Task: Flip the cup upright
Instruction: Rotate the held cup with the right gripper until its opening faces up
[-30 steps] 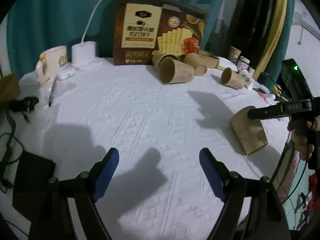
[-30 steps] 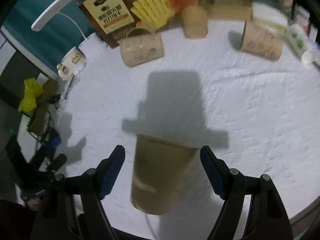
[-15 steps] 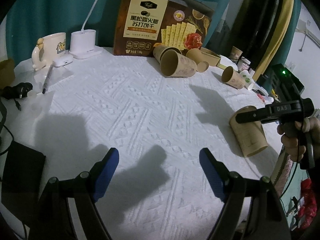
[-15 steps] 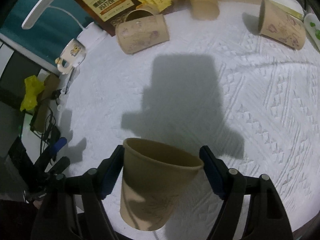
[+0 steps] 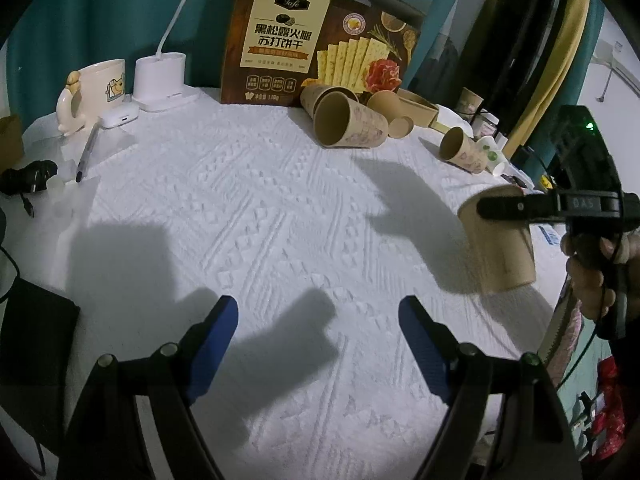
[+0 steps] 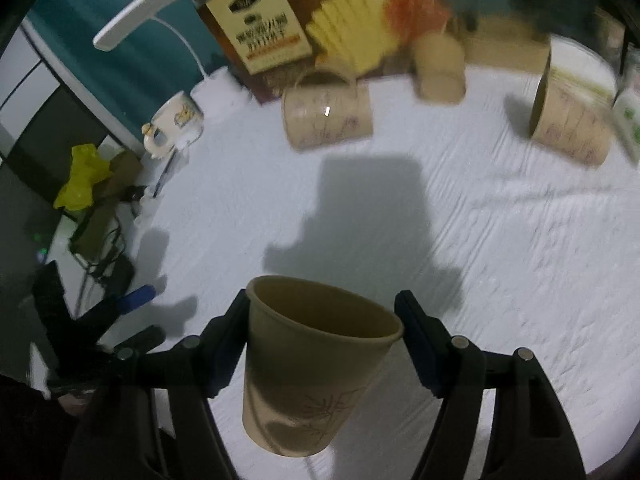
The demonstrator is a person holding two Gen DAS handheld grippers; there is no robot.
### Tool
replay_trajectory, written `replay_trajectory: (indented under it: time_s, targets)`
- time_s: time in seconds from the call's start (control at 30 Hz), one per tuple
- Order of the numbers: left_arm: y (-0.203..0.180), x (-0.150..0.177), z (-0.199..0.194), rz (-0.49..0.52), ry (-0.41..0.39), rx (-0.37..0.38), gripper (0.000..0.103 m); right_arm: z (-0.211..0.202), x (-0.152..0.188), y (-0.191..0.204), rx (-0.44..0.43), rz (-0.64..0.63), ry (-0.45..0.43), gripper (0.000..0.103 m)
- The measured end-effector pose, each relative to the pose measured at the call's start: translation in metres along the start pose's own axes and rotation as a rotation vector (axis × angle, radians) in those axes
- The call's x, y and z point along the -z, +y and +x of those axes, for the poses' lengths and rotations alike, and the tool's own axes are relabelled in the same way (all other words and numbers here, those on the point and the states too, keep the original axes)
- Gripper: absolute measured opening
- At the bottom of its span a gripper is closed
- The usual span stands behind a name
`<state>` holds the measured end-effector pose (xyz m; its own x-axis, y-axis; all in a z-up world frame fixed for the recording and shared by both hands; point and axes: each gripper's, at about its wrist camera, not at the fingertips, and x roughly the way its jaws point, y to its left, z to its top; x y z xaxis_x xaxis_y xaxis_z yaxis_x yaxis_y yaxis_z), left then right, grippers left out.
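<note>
My right gripper is shut on a tan paper cup, its blue pads pressing the cup's sides near the rim. The cup is nearly upright, mouth up, tilted a little. In the left wrist view the same cup hangs from the right gripper at the table's right edge, its base close to the white cloth. My left gripper is open and empty over the cloth's near side.
Several paper cups lie on their sides at the back, before a brown cracker box. A mug, lamp base and pen sit at left. The table's right edge is near the held cup.
The right gripper has closed on the cup and turned it from base-up to mouth-up. The left gripper has shifted its view slightly, staying open.
</note>
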<state>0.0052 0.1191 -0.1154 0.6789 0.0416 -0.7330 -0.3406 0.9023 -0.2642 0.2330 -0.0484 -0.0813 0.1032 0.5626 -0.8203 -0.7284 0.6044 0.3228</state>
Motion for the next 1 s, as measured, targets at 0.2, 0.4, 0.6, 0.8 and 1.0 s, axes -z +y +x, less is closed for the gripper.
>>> replay_trajectory:
  time_s: [0.2,0.4,0.6,0.8,1.0]
  targets:
    - [-0.004,0.001,0.001,0.005,0.008,0.005,0.083,-0.015,0.007,0.008,0.184,-0.123,-0.241,0.069]
    - [-0.010,0.002,0.000,0.019,0.012,0.004,0.083,-0.014,0.030,0.015,0.305,-0.201,-0.411,0.069]
    - [-0.010,0.003,0.001,0.023,0.020,-0.017,0.083,-0.014,0.050,0.015,0.341,-0.190,-0.484,0.069]
    - [-0.013,0.004,0.003,0.030,0.031,-0.011,0.083,-0.018,0.067,0.017,0.341,-0.207,-0.510,0.069]
    - [-0.020,0.006,0.005,0.043,0.041,-0.010,0.083,-0.024,0.087,0.027,0.352,-0.233,-0.510,0.069]
